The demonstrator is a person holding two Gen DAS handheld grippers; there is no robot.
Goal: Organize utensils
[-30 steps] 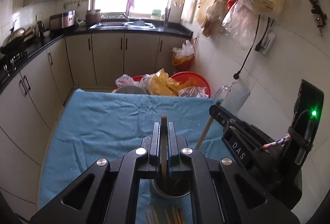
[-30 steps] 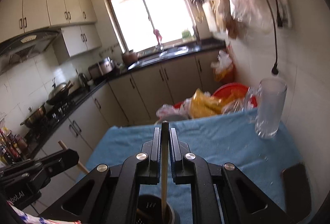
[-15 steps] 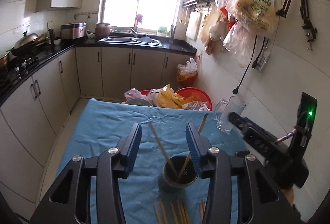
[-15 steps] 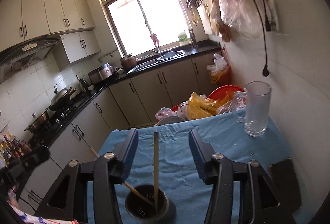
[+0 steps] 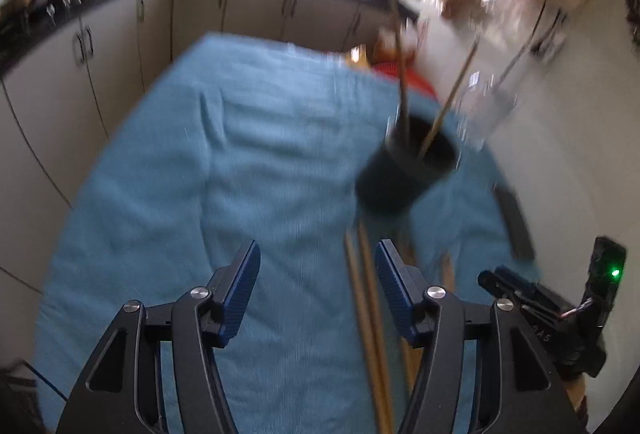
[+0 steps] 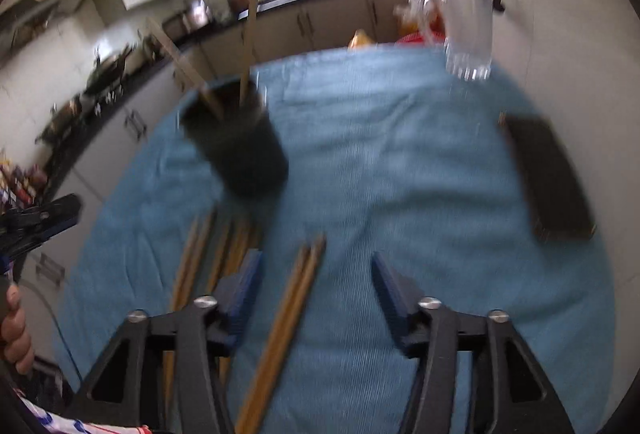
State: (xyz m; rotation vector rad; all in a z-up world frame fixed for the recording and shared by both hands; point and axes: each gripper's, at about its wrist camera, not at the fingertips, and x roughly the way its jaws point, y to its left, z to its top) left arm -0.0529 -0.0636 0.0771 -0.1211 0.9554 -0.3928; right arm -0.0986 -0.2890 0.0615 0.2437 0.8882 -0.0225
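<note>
Both frames motion-blurred. Left gripper [image 5: 316, 286] jaws spread wide, nothing between the pads, hovering over the blue cloth [image 5: 224, 170]. Right gripper [image 6: 316, 290] also spread wide and empty, above the same cloth. Dark holder cup [image 5: 408, 170] stands on the cloth ahead and to the right of the left gripper; in the right wrist view it sits ahead-left. Two chopsticks in the cup [image 5: 402, 82], leaning apart from each other (one tilted toward the window, the other toward the wall side). Loose chopsticks on the cloth [image 6: 288, 322]: one pair lies lengthwise between the right gripper's fingers, closer to its left finger, not touched as far as I can tell; another bunch [image 6: 216, 254] lies just left of that, near the base of the cup, partly hidden under the left finger. In the left wrist view a pair of sticks [image 5: 368, 318] runs just inside the left gripper's right finger [image 5: 394, 286], contact can't be resolved through the blur. Clear glass mug [image 6: 468, 34] at the far edge of the cloth near the wall. Flat dark object [image 6: 548, 178] on the cloth's right side, identity unclear.
</note>
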